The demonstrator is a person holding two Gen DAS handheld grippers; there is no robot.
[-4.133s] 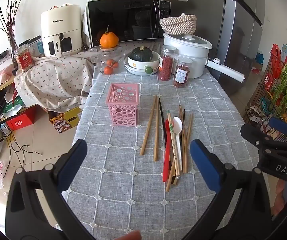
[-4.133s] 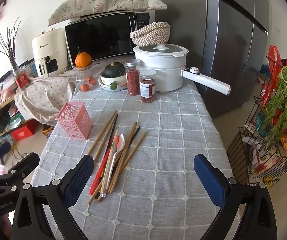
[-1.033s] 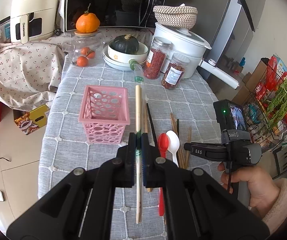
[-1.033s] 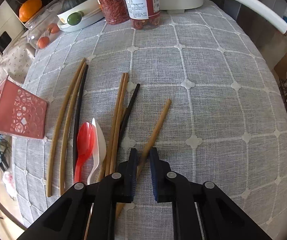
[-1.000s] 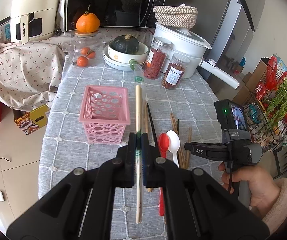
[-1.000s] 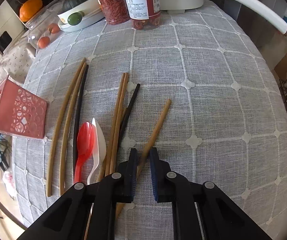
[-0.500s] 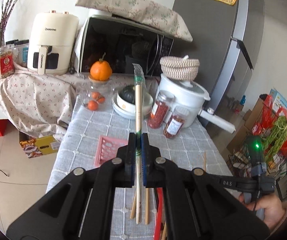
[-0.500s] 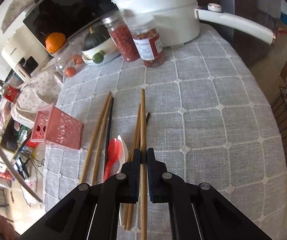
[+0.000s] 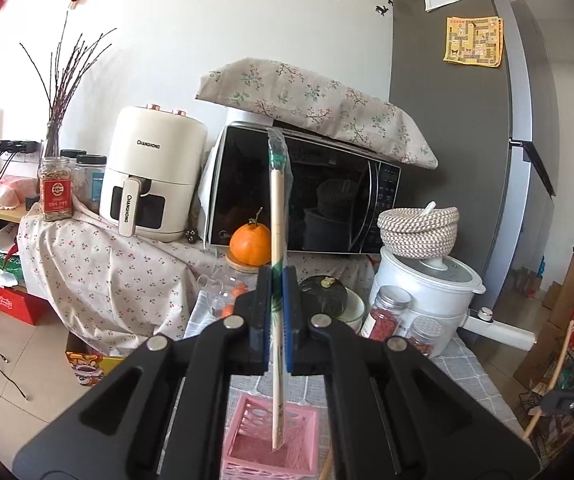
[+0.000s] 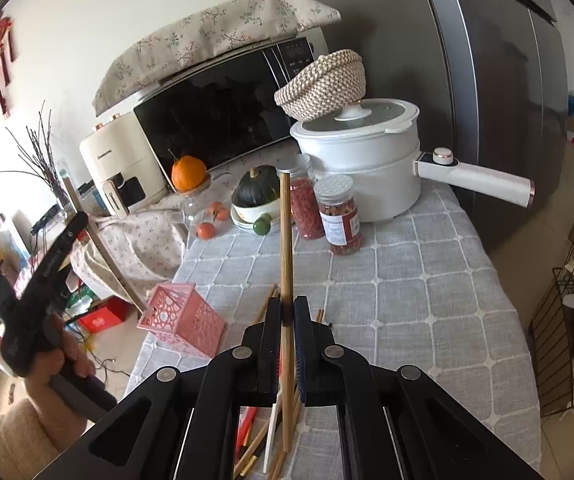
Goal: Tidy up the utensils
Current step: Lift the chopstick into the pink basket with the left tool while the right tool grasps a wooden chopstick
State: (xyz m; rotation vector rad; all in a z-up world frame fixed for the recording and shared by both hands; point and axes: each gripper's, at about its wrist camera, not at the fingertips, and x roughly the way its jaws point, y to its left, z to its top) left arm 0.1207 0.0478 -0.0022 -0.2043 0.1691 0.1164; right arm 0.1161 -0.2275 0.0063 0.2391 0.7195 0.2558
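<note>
Matt wooden chopstick (image 10: pixel 286 240), perforated pink plastic basket (image 10: pixel 183 320), woven grey tablecloth (image 10: pixel 407 300).

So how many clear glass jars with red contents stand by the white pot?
2: a taller glass jar of red berries and a shorter labelled jar, side by side before the white electric pot. None seems hidden.

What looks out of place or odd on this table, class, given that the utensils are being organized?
A woven basket sits upside down on the white pot lid. Loose utensils still lie piled on the tablecloth, outside the pink holder.
</note>
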